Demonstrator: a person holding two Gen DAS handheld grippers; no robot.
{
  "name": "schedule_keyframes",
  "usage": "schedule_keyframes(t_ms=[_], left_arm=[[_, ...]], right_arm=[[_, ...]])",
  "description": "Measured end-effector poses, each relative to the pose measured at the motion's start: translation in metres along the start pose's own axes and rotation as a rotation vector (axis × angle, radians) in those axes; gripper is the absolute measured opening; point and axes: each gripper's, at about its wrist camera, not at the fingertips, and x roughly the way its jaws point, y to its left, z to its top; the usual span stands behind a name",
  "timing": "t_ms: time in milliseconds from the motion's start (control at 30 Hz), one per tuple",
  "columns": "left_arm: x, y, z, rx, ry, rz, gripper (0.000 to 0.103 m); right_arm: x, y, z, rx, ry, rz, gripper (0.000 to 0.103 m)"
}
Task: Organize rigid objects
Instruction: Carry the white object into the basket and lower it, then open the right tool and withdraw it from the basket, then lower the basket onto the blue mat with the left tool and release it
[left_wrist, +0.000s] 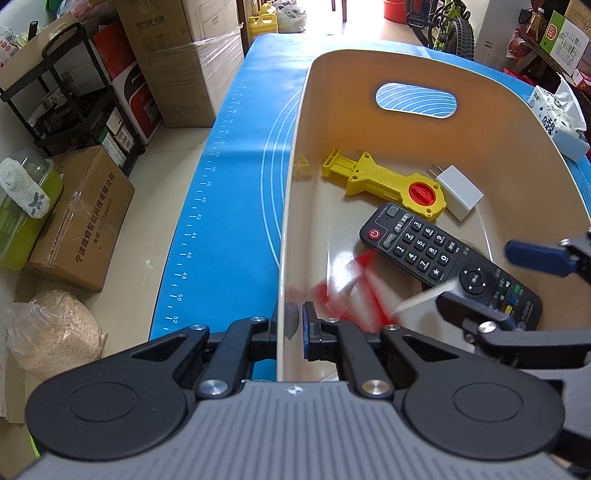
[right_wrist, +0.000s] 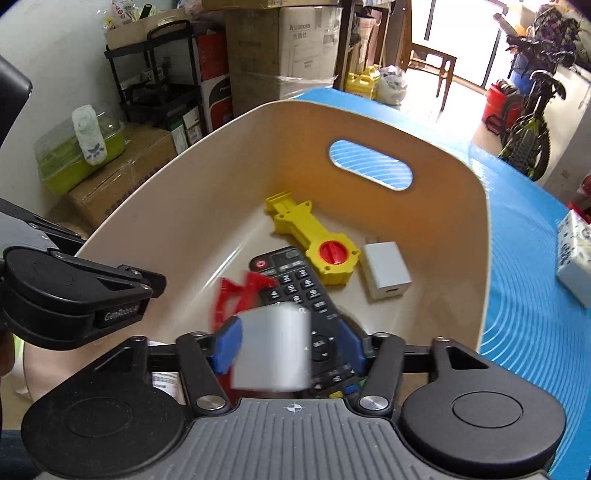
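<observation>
A beige basket (left_wrist: 491, 122) stands on the blue mat (left_wrist: 229, 192). In it lie a yellow tool with a red knob (left_wrist: 384, 182), a white charger (left_wrist: 460, 194) and a black remote (left_wrist: 424, 247). My left gripper (left_wrist: 288, 332) is shut on the basket's near wall, one finger outside and one inside. My right gripper (right_wrist: 288, 345) hangs open over the basket's near end. A blurred white-and-red object (right_wrist: 273, 347) is between its blue pads; the right pad (right_wrist: 351, 347) stands apart from it. The same object shows as a red and white smear (left_wrist: 354, 288) in the left wrist view.
A tissue pack (right_wrist: 574, 258) lies on the mat to the right of the basket. Cardboard boxes (left_wrist: 81, 218), a black shelf (left_wrist: 74, 92) and a green container (left_wrist: 22, 206) crowd the floor on the left. A bicycle (right_wrist: 532, 122) stands at the back right.
</observation>
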Motion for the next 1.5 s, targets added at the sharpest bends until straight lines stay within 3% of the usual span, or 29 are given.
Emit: schedule_keyframes(t_ms=[67, 133, 300, 400, 533, 600, 667, 733, 1033, 1400, 1500], left_arm=[[0.000, 0.000, 0.000, -0.001, -0.002, -0.001, 0.010], [-0.001, 0.001, -0.001, -0.002, -0.005, 0.000, 0.010], [-0.004, 0.001, -0.001, -0.005, -0.015, 0.002, 0.010], [-0.011, 0.000, -0.001, -0.004, -0.033, 0.007, 0.010], [-0.021, 0.000, -0.001, -0.003, -0.059, 0.014, 0.012], [-0.028, -0.002, -0.001, 0.001, -0.077, 0.022, 0.026], [-0.038, -0.005, -0.003, 0.004, -0.112, 0.042, 0.065], [-0.051, -0.009, -0.006, 0.006, -0.156, 0.055, 0.074], [-0.097, -0.032, -0.017, 0.018, -0.223, 0.046, 0.078], [-0.147, -0.055, -0.054, 0.027, -0.270, 0.046, 0.080], [-0.158, -0.062, -0.068, 0.027, -0.286, 0.050, 0.085]], right_arm=[[-0.006, -0.003, 0.001, 0.012, -0.020, 0.014, 0.071], [-0.013, -0.005, 0.002, 0.020, -0.045, -0.007, 0.081], [-0.032, -0.017, 0.006, 0.060, -0.105, -0.023, 0.086], [-0.042, -0.024, 0.007, 0.088, -0.142, -0.049, 0.093], [-0.055, -0.032, 0.006, 0.119, -0.175, -0.067, 0.094], [-0.062, -0.035, 0.003, 0.137, -0.187, -0.071, 0.096], [-0.070, -0.038, 0.000, 0.154, -0.200, -0.074, 0.096], [-0.079, -0.041, -0.004, 0.168, -0.211, -0.075, 0.097], [-0.118, -0.055, -0.029, 0.223, -0.237, -0.087, 0.100], [-0.169, -0.056, -0.063, 0.235, -0.268, -0.080, 0.100], [-0.184, -0.056, -0.075, 0.246, -0.277, -0.073, 0.100]])
